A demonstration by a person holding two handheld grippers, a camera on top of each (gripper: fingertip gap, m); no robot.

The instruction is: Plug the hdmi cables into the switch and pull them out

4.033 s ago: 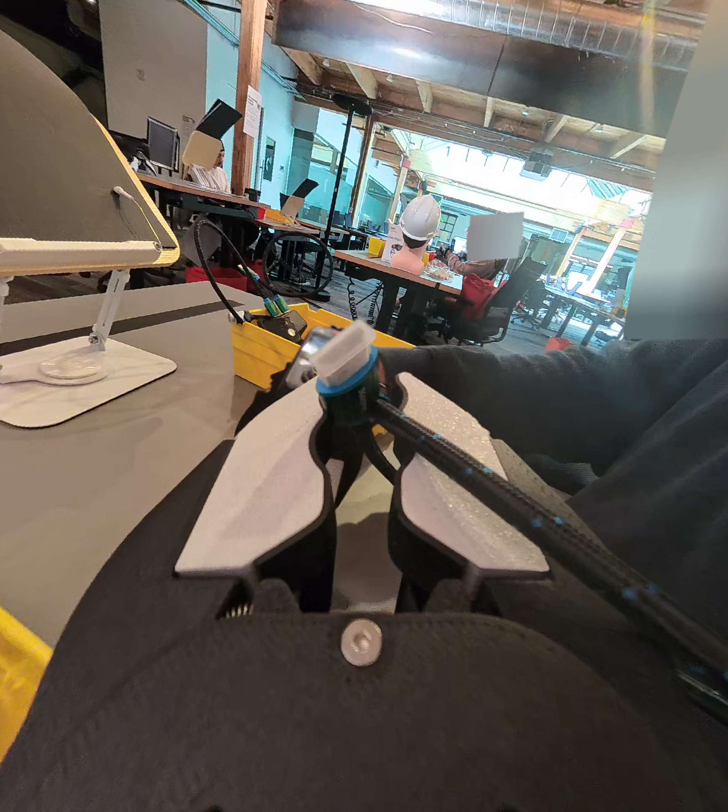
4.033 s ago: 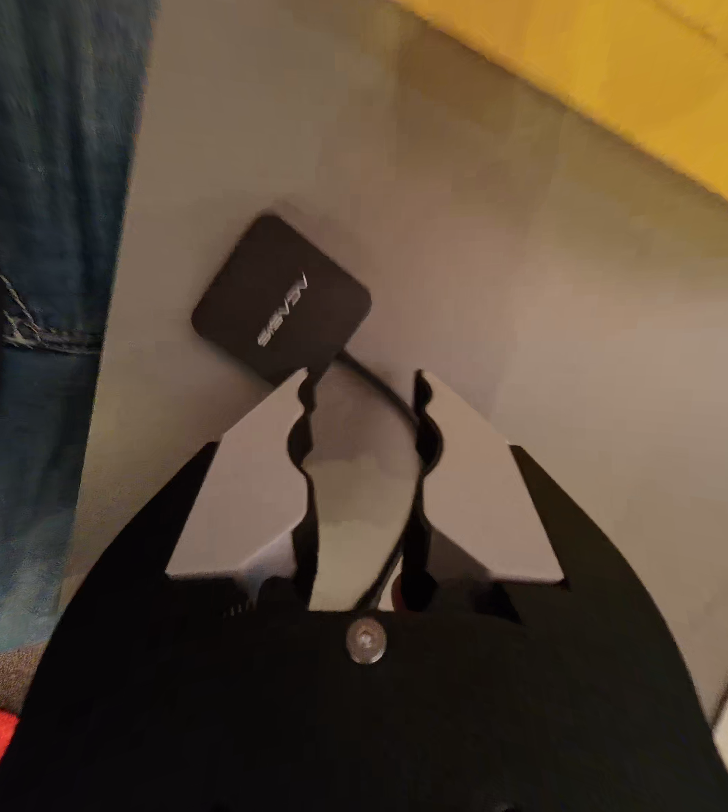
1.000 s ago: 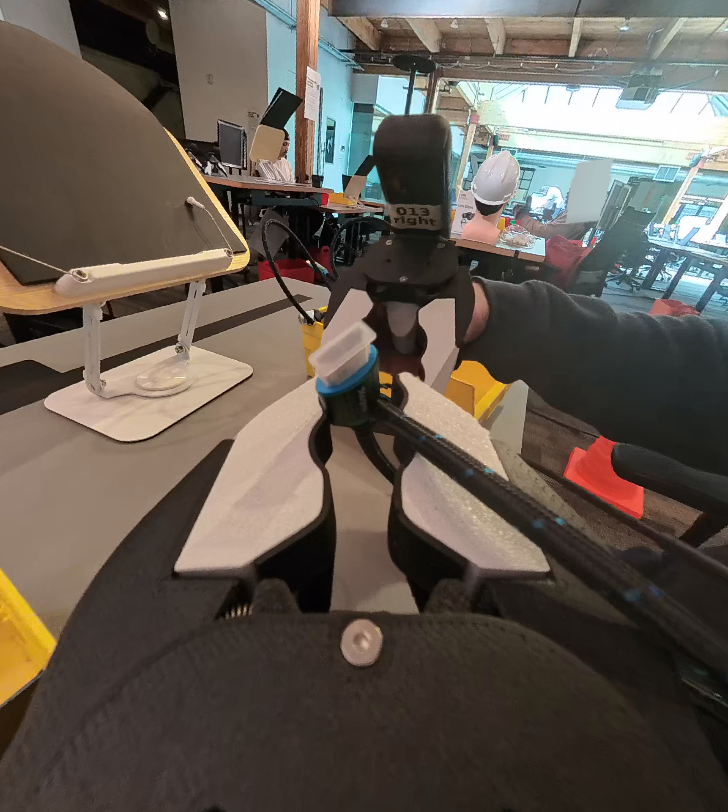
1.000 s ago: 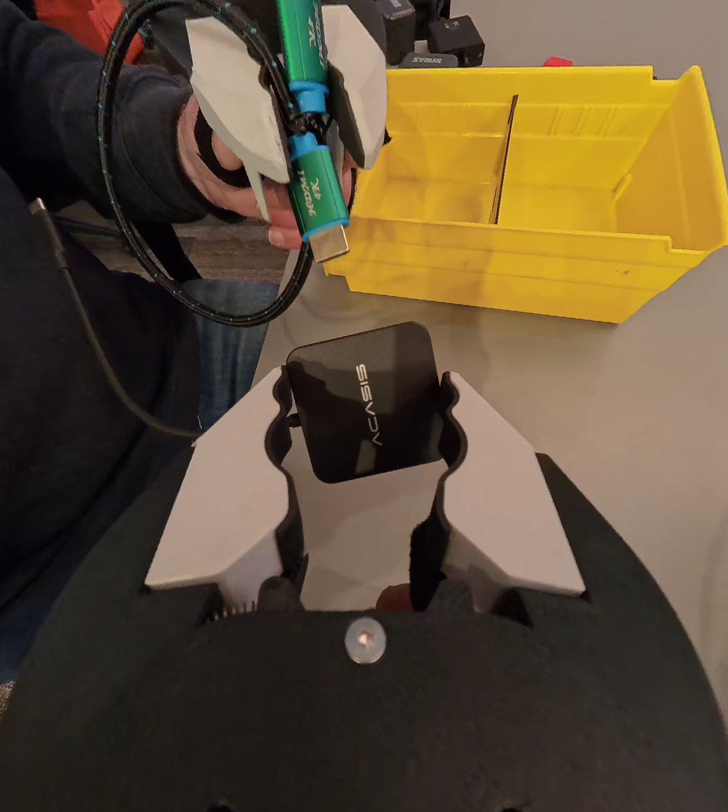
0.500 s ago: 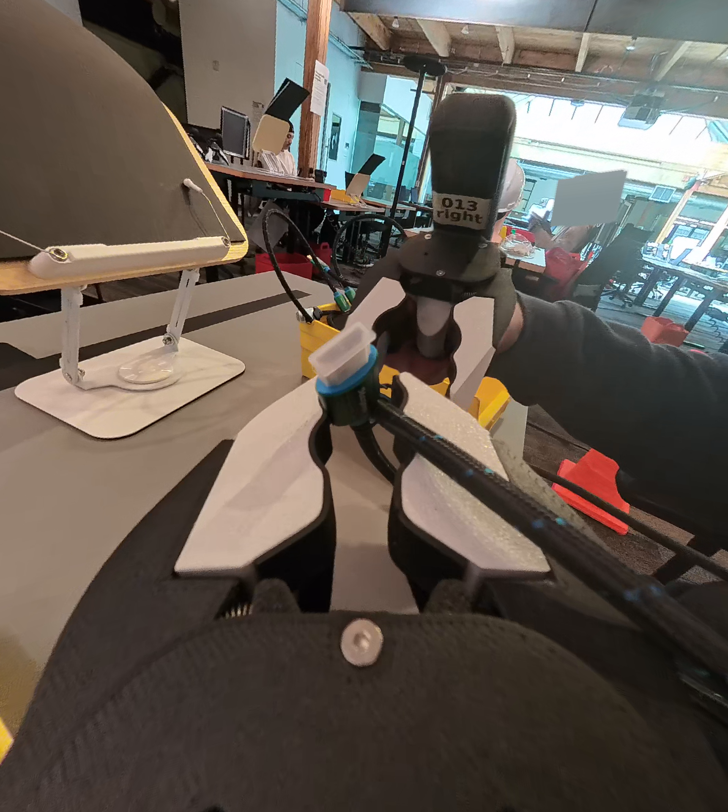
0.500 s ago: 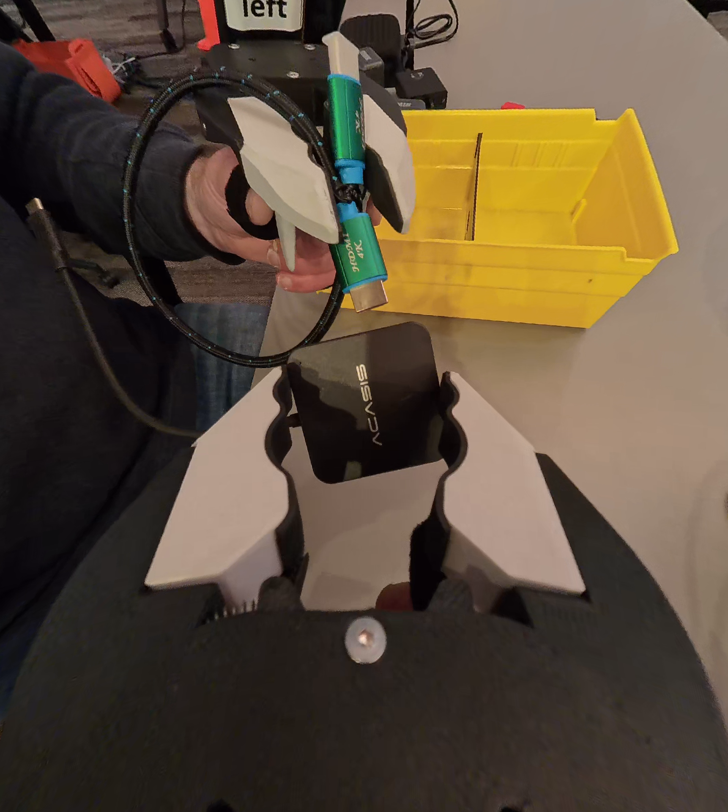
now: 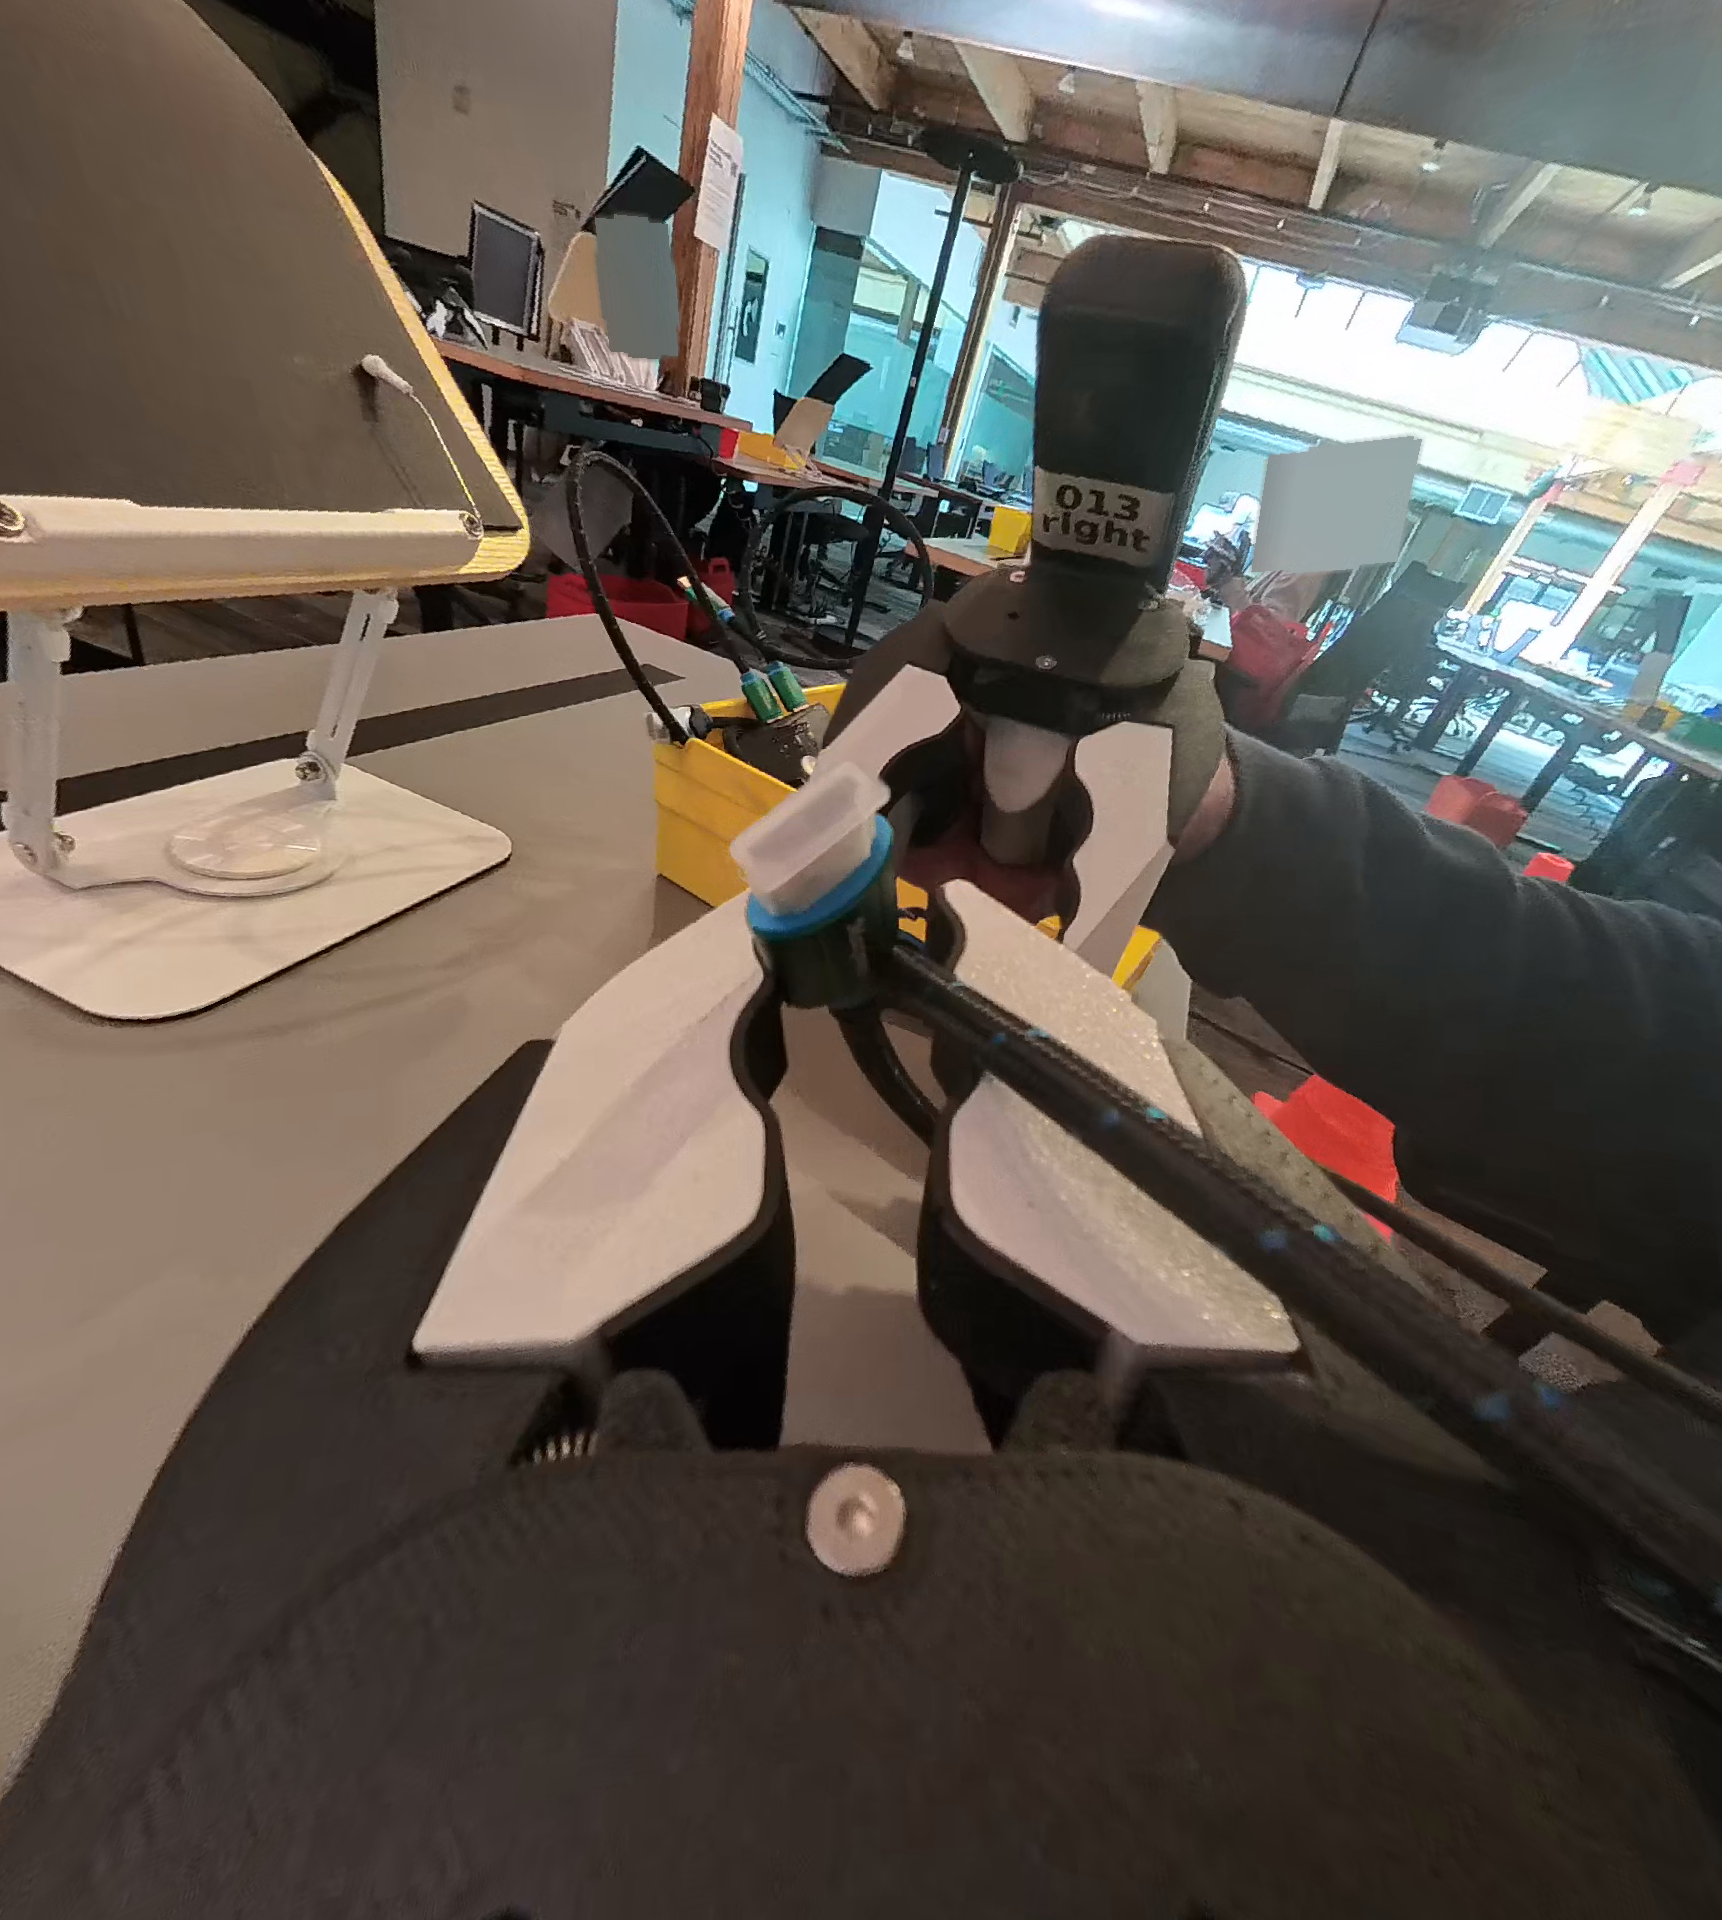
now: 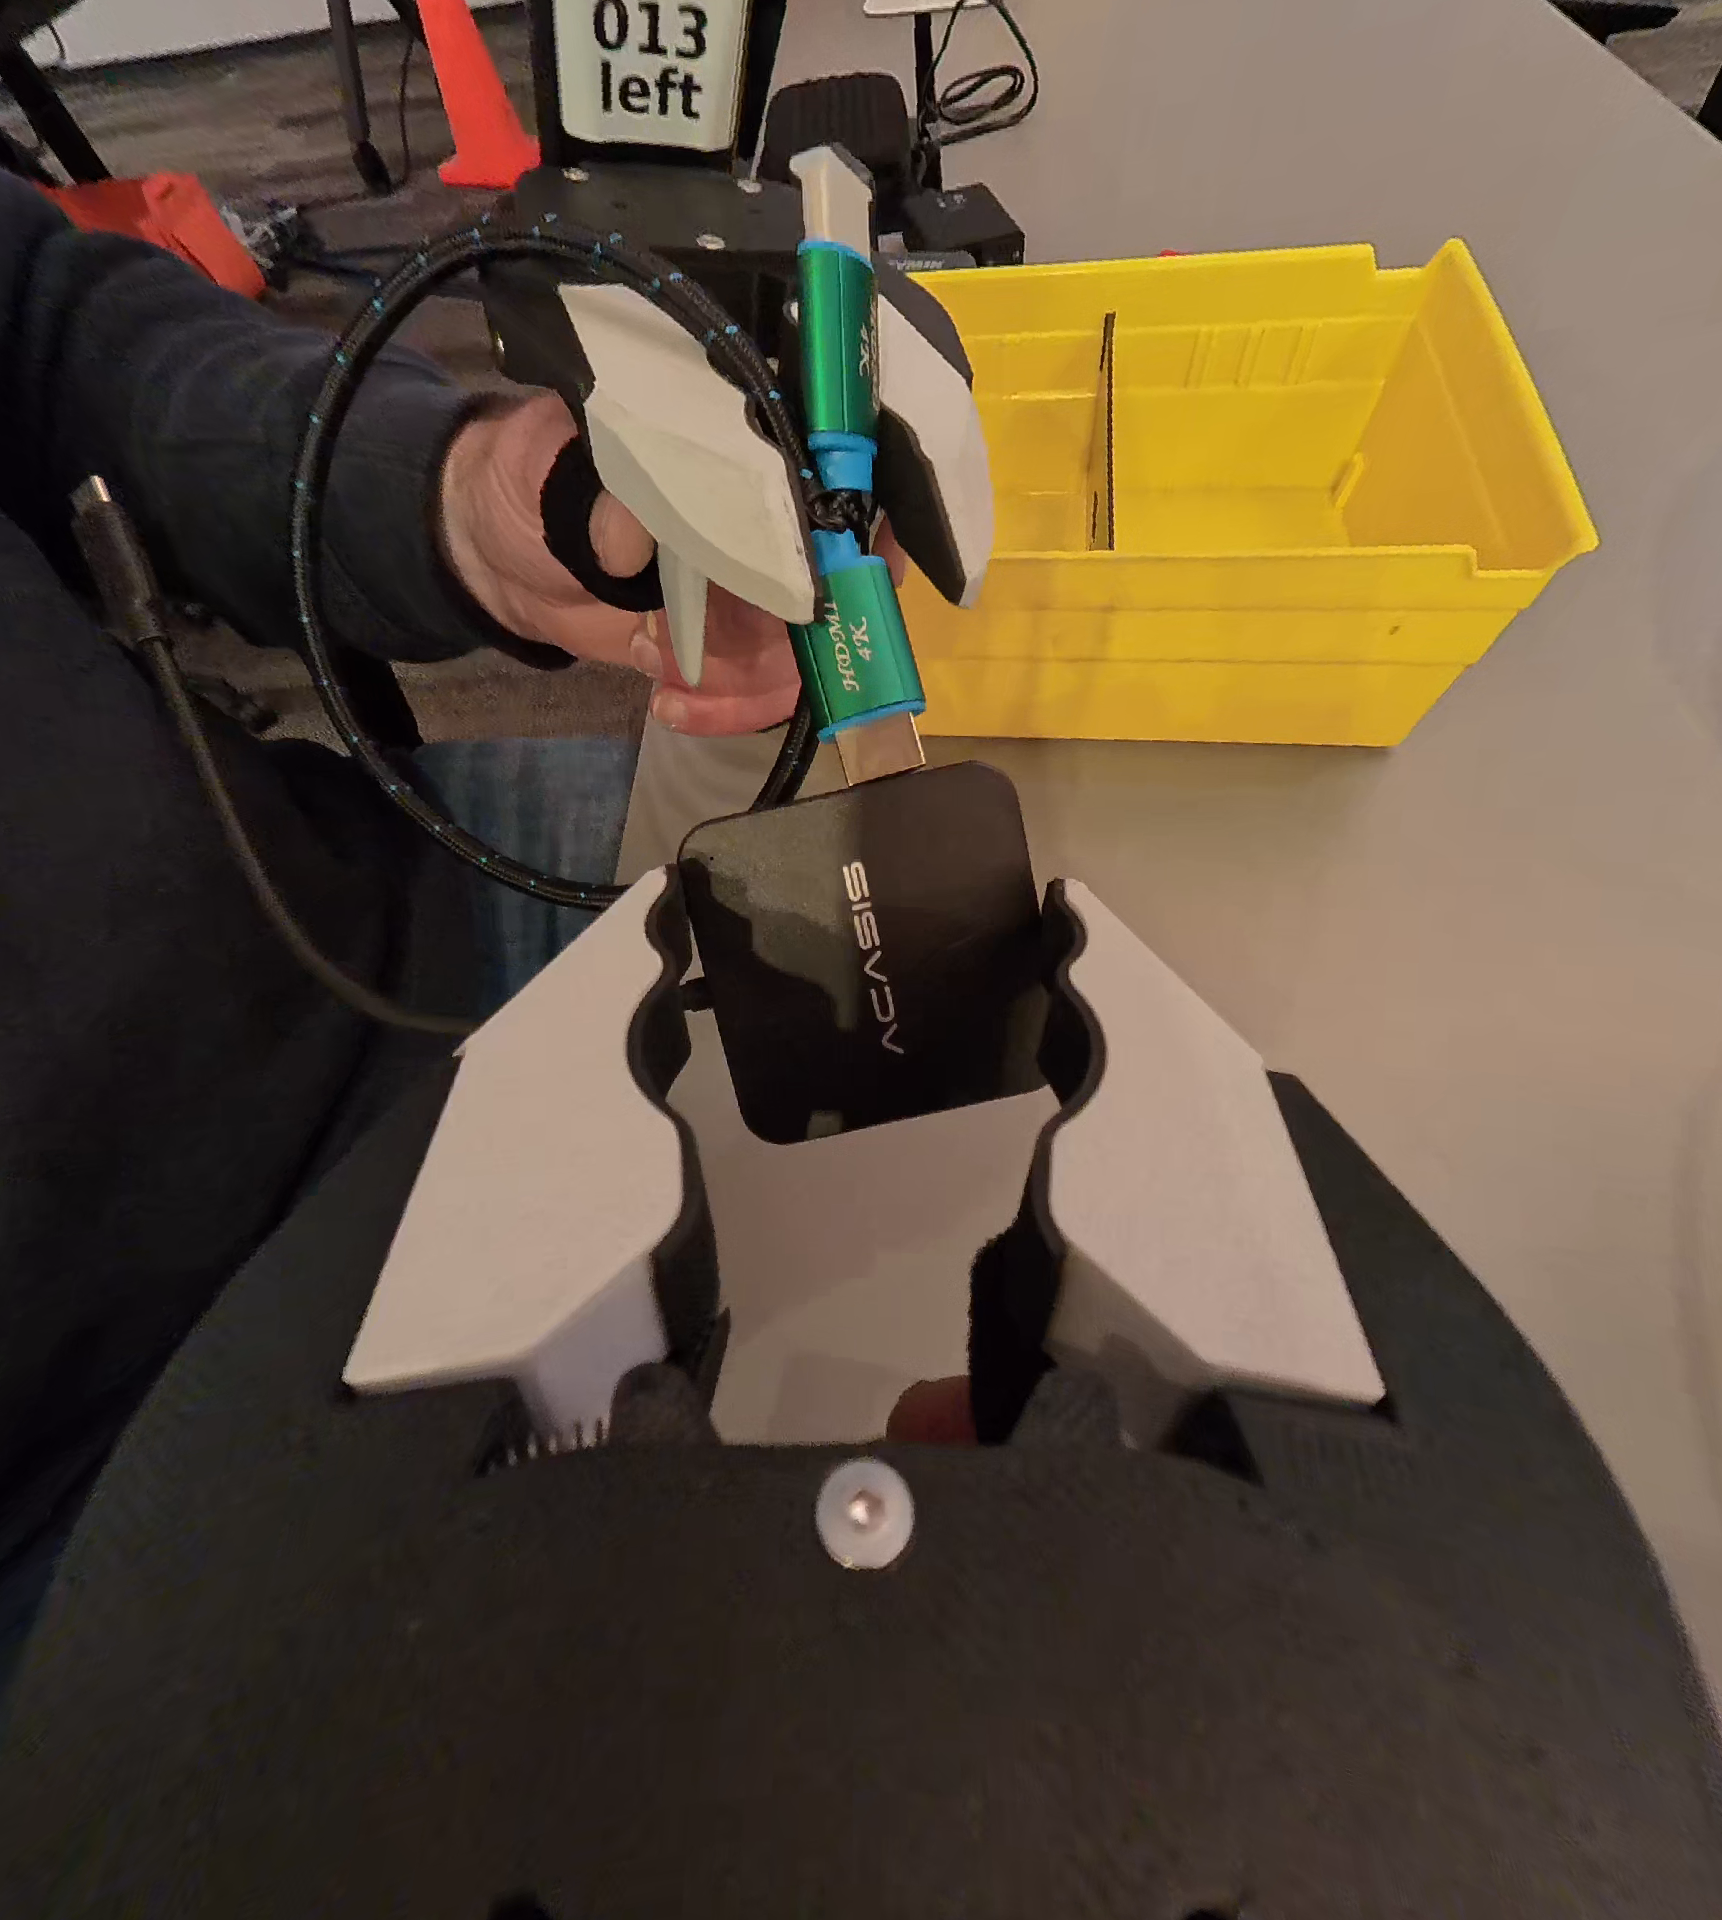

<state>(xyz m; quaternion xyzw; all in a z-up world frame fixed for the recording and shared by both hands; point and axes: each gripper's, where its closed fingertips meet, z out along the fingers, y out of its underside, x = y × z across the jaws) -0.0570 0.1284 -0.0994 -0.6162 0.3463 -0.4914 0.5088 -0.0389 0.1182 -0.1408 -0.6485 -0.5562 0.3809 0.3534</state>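
Observation:
My right gripper [image 8: 862,914] is shut on a black square switch [image 8: 867,956], held above the grey table edge. My left gripper [image 8: 867,520] is shut on a black braided HDMI cable [image 8: 317,499] at the spot between its two green plugs. The lower plug [image 8: 862,665] points down, and its bare metal tip [image 8: 878,750] is at the switch's far edge. The upper plug [image 8: 836,343] carries a clear cap. In the left wrist view that capped plug [image 7: 815,852] sticks up from my left gripper [image 7: 841,966], with the right gripper [image 7: 1023,790] just beyond it.
A yellow divided bin [image 8: 1252,644] stands on the grey table behind the switch. A thin black cord [image 8: 213,779] hangs from the switch's left side. A white stand with a board [image 7: 202,883] is to the left. More green plugs sit in the bin [image 7: 711,800].
My left gripper has moved down and toward the switch with the cable. The bare plug tip went from well above the switch to its far edge. The right gripper keeps holding the switch.

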